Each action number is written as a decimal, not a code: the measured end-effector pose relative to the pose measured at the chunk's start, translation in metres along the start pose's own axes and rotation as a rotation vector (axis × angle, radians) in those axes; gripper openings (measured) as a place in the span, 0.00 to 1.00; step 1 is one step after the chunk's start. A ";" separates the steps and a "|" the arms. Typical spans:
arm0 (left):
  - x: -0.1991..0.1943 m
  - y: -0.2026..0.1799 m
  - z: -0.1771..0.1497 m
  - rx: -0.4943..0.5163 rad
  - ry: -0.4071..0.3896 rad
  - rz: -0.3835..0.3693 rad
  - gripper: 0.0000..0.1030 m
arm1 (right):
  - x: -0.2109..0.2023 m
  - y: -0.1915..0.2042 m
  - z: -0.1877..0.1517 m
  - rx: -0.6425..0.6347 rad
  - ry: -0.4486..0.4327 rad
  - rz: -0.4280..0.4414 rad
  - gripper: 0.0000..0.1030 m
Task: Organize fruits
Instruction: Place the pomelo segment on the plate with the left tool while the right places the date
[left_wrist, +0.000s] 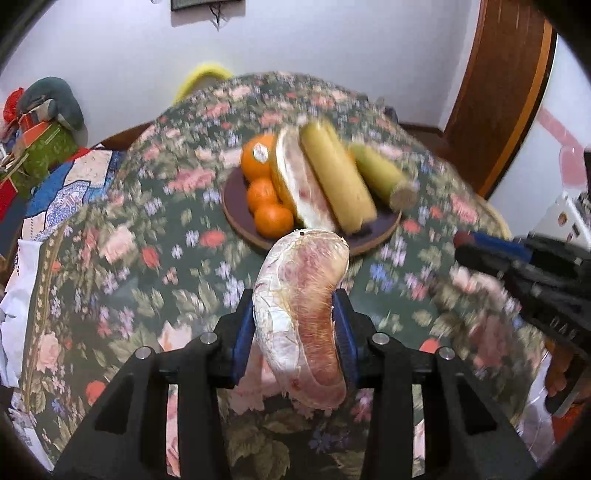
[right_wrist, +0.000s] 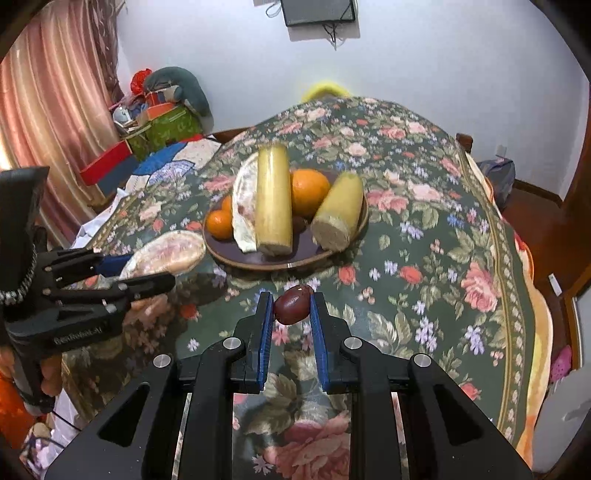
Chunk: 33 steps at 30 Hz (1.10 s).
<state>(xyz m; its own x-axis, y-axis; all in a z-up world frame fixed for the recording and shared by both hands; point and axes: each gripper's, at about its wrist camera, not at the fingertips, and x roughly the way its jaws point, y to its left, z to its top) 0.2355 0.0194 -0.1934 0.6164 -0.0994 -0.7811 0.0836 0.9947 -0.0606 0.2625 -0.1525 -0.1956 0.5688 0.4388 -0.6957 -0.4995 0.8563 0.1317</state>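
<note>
While the left gripper (left_wrist: 295, 332) clamps a pomelo segment (left_wrist: 303, 314), the right gripper (right_wrist: 291, 310) grips a small dark fruit (right_wrist: 291, 304), plate (right_wrist: 229, 254) at 12 o'clock

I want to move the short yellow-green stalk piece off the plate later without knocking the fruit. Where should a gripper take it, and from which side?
Grip the short stalk piece across its width near the cut end, coming from the plate's near rim. That end points outward with bare plate beside it; the far end leans by the large orange.
</note>
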 end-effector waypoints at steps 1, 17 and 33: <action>-0.003 0.000 0.004 -0.005 -0.014 -0.004 0.39 | -0.001 0.001 0.002 -0.002 -0.006 0.000 0.18; -0.004 -0.004 0.062 -0.045 -0.137 -0.051 0.39 | 0.000 -0.005 0.050 -0.023 -0.101 -0.021 0.18; 0.041 -0.003 0.087 -0.070 -0.138 -0.035 0.40 | 0.044 -0.011 0.076 -0.052 -0.083 -0.018 0.18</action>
<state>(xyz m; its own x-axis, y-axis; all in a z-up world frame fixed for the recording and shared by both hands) 0.3284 0.0094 -0.1708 0.7162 -0.1322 -0.6853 0.0549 0.9895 -0.1335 0.3427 -0.1216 -0.1738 0.6294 0.4463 -0.6362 -0.5207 0.8499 0.0812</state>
